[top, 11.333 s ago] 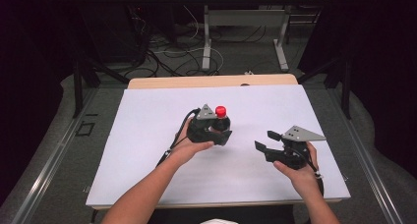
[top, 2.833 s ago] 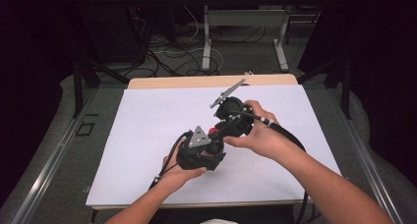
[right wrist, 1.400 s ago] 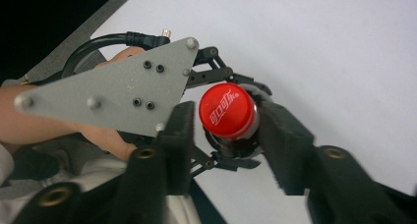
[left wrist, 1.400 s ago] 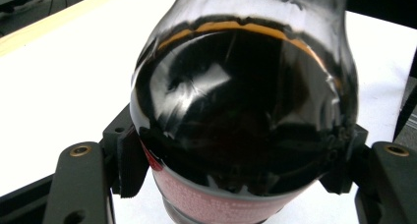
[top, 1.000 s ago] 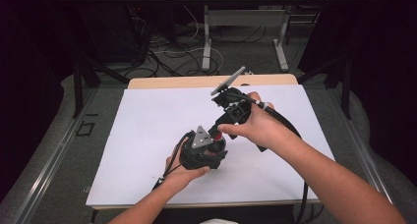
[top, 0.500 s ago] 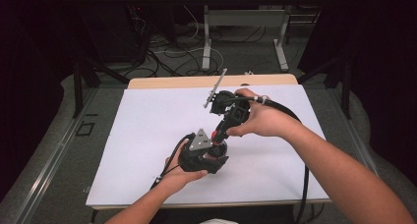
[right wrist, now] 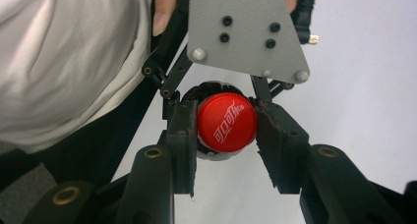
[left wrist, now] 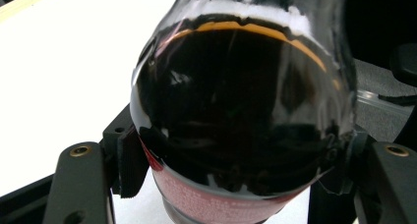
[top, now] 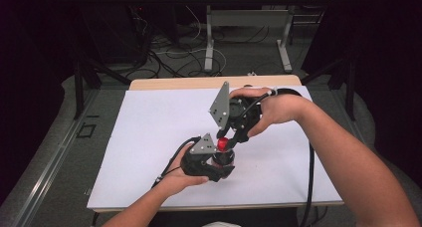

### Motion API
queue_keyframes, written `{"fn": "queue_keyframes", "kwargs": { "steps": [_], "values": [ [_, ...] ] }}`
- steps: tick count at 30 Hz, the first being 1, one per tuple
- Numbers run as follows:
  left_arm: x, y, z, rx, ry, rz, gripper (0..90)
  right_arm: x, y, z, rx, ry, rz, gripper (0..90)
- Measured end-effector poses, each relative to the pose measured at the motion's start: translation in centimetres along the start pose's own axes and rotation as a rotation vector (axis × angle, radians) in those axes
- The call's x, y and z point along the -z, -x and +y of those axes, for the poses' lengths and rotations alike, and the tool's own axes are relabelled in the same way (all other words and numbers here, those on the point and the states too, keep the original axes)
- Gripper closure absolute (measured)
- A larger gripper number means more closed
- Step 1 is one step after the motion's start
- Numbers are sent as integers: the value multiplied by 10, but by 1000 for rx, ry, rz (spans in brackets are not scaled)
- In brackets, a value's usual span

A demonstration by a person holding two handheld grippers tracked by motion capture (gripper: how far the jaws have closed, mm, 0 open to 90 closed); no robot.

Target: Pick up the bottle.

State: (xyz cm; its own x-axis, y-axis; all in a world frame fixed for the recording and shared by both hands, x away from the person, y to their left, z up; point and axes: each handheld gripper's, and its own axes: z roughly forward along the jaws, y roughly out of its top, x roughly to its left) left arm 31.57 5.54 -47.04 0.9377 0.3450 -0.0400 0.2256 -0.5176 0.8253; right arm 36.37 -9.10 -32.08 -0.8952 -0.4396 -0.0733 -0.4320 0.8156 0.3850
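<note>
A dark cola bottle point(left wrist: 241, 116) with a red label stands upright between the jaws of my left gripper point(left wrist: 241, 180), whose pads press its sides. In the high view the left gripper point(top: 211, 163) holds it low over the white table top, near the front middle. My right gripper point(top: 225, 143) points down from above, its jaws shut on the bottle's red cap point(top: 222, 144). In the right gripper view the red cap point(right wrist: 226, 121) sits tight between the two black pads point(right wrist: 183, 130) of the right gripper point(right wrist: 226, 133), with the left gripper's grey plate point(right wrist: 246, 32) just beyond.
The white table top point(top: 149, 127) has a wooden far edge point(top: 174, 82). The right gripper's black cable point(top: 311, 177) hangs along the forearm to the front edge. Beyond the table lie floor cables point(top: 174, 53) and desk legs point(top: 209, 43).
Since the oldest frame the right gripper came from the right side to the bottle top. In the last second its grey plate swung upright as the hand turned over the cap; the left hand stayed.
</note>
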Motion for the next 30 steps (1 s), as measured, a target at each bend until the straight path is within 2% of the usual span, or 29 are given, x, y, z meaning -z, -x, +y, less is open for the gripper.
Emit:
{"fn": "queue_keyframes", "kwargs": {
  "steps": [1,2,4,5,6,7,8,9,10,11,12,13,14,15,16,17,20,22,23,26,27,29,30],
  "values": [
    [0,0,0,11,4,-8,296,0,1,-1,-11,10,-1,607],
    [0,-1,0,13,7,9,296,0,2,-3,-62,22,3,607],
    [0,-2,1,19,9,18,296,2,7,-6,-255,41,1,538],
    [0,-2,1,30,11,23,296,2,7,-6,-255,41,1,538],
    [1,-3,1,33,12,32,295,7,8,-9,-449,67,-54,512],
    [1,-3,0,43,8,44,295,8,7,-9,-523,84,-79,508],
    [1,-4,0,50,6,59,295,9,6,-9,-576,93,-107,491],
    [1,-4,0,54,4,69,295,9,6,-9,-576,93,-107,491],
    [1,-5,0,66,-5,108,295,11,3,-7,-710,121,-171,485],
    [0,-5,0,64,8,140,295,12,1,-6,-790,135,-208,501],
    [0,-6,0,66,8,158,295,15,-1,-6,-871,145,-227,504],
    [0,-6,1,74,-4,167,295,16,-3,-6,-963,195,-232,505],
    [0,-6,1,74,-4,167,295,17,-5,-6,-1041,219,-244,518],
    [-1,-6,1,63,5,200,295,17,-5,-6,-1041,219,-244,518],
    [-2,-6,1,75,6,221,295,17,-9,-3,-1096,228,-295,539],
    [-2,-6,1,75,6,221,295,15,-10,-2,-1119,217,-299,540],
    [-4,-5,2,77,-12,250,295,9,-9,0,-1163,183,-270,540],
    [-4,-6,2,79,-12,246,295,6,-9,0,-1162,183,-283,540],
    [-4,-6,2,80,-6,248,295,3,-7,1,-1170,140,-282,540],
    [-5,-5,2,82,6,261,295,-2,-5,1,-1189,125,-267,541],
    [-5,-5,3,81,-2,259,295,-5,-4,2,-1187,86,-276,556],
    [-6,-4,2,82,2,268,295,-10,-2,3,-1191,65,-265,570],
    [-6,-4,2,83,3,271,295,-14,-3,4,-1190,88,-287,591]
  ]
}}
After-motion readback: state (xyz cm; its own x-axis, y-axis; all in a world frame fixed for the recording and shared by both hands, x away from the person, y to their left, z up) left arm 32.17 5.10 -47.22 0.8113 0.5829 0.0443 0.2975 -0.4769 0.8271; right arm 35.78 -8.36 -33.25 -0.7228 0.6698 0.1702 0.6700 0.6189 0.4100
